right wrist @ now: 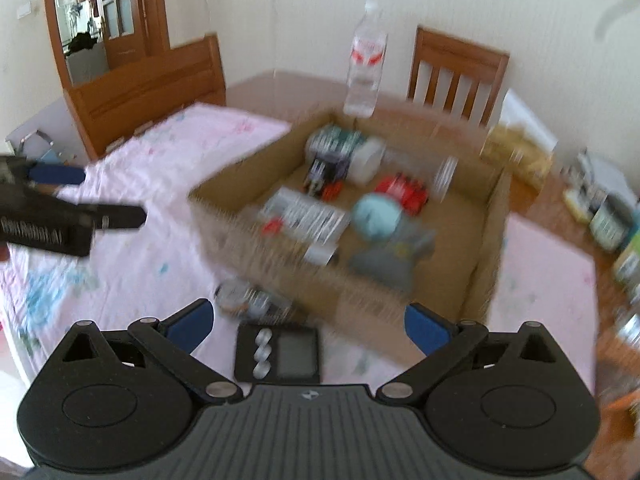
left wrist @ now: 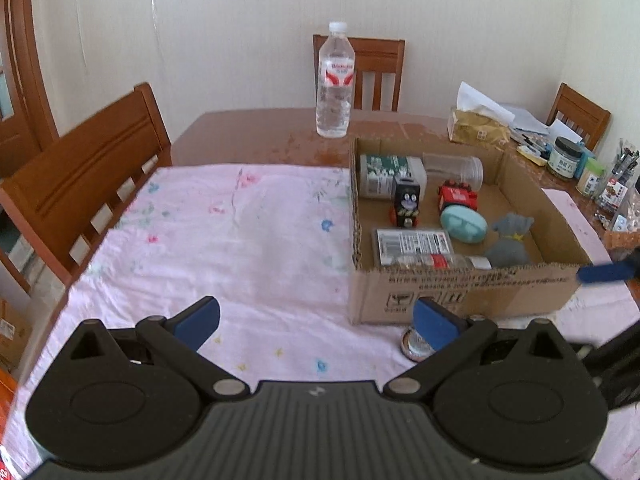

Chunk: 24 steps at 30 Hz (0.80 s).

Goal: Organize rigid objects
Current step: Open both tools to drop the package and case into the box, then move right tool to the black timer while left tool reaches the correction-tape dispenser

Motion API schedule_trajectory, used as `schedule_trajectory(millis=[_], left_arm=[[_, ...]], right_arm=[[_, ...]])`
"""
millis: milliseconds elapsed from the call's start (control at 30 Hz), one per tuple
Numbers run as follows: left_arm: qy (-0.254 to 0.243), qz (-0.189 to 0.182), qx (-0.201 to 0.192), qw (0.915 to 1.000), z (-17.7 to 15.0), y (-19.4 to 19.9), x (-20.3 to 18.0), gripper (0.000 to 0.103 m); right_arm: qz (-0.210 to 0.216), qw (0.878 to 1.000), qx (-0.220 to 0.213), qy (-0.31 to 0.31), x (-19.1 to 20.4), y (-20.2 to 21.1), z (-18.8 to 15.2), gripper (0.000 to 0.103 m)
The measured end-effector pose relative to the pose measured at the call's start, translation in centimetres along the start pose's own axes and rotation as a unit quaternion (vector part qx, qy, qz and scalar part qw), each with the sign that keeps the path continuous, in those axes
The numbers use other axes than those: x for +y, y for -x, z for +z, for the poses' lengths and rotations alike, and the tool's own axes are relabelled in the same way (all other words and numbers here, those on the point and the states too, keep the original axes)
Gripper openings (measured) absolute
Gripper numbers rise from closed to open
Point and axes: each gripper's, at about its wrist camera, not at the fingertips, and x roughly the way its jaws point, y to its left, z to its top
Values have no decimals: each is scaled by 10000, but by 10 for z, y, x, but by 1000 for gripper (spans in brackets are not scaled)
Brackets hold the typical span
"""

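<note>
Left gripper spread wide, holding nothing, low over pink floral cloth. Right gripper likewise spread and empty; view motion-blurred.

Cardboard box on cloth's right side, open-topped. Inside: green-labelled jar and clear jar lying at back; black toy train, red toy train, teal oval case, grey plush, flat white-labelled pack, small bottle along front wall.

Outside box: round metal-lidded item on cloth by front wall; small black device with screen and buttons on cloth between right fingers.

Water bottle upright on bare table behind box.
</note>
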Motion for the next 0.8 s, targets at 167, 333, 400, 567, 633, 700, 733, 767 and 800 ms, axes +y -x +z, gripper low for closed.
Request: schedule_trajectory(millis=[167,333,400,567,633,700,733,767,800], left_arm=[[-83,-23,119,9999,-7,-3,-1,102],[-41,-103,191,9998,-10,-3,1,102],[-29,-110,223,9997,-11,-3,1,102],[-6,-125,275,9995,-13,-4,2,102],[19,-132,293,9995,-14,-5,2,102],[25,-138,310,9994,-14,-6,1,102],[22,-143,317,9994,-15,-6,0,102],[17,-155,324,9994,-15,-7,0,102],[11,-171,337,9993,-14,-8,-1,102]], right_arm=[[-60,9996,274,76,17,-30,-20,100],[-92,9991,397,101,22,-50,-27,95],[-57,9989,453,78,22,-57,-27,89],[0,9984,542,150,24,-68,-27,85],[21,9986,519,140,25,-68,-27,83],[22,9987,504,85,24,-69,-26,77],[11,9988,494,69,24,-68,-25,75],[-3,9987,498,48,23,-67,-25,74],[4,9987,512,21,22,-68,-25,74]])
